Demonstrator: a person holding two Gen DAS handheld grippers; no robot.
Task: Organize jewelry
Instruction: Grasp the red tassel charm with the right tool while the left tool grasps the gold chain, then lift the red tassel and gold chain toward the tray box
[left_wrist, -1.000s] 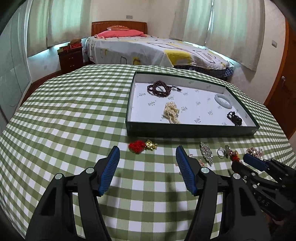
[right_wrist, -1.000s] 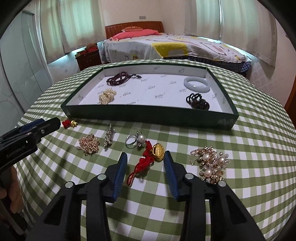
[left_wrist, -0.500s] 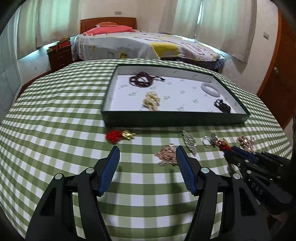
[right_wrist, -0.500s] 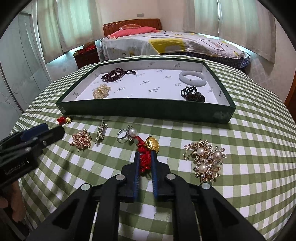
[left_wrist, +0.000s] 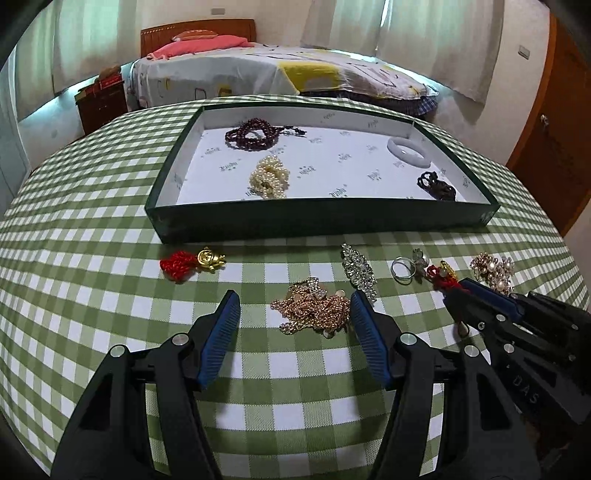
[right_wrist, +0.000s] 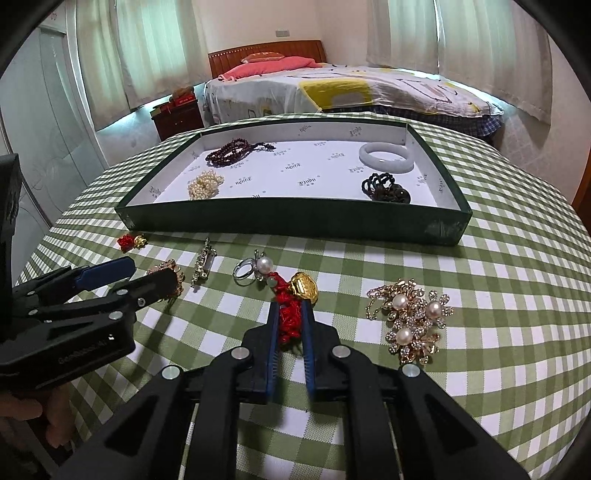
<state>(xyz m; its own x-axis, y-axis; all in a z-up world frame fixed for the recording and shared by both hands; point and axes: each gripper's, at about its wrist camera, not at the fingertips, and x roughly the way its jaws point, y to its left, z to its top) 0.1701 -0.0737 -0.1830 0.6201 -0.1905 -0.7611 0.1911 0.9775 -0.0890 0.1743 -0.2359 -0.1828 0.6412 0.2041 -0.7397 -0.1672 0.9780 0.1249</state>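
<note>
On the checked surface (left_wrist: 110, 229), short of the tray (left_wrist: 325, 221), we log two items: gold chain cluster (left_wrist: 314, 310) between our left gripper (left_wrist: 295, 310), jaws apart and closing; red cord charm (right_wrist: 290, 317), lengthwise toward the tray, clamped by the right gripper (right_wrist: 290, 314).

Green gingham, dark green tray, gold and red trinkets

The tablecloth (left_wrist: 92, 266) is green-and-white checked; the tray (left_wrist: 321, 221) is dark green outside, white with small dark print inside; at lower centre a red-corded gold charm (right_wrist: 295, 295) lies between blue-padded black fingers (right_wrist: 271, 332).
</note>
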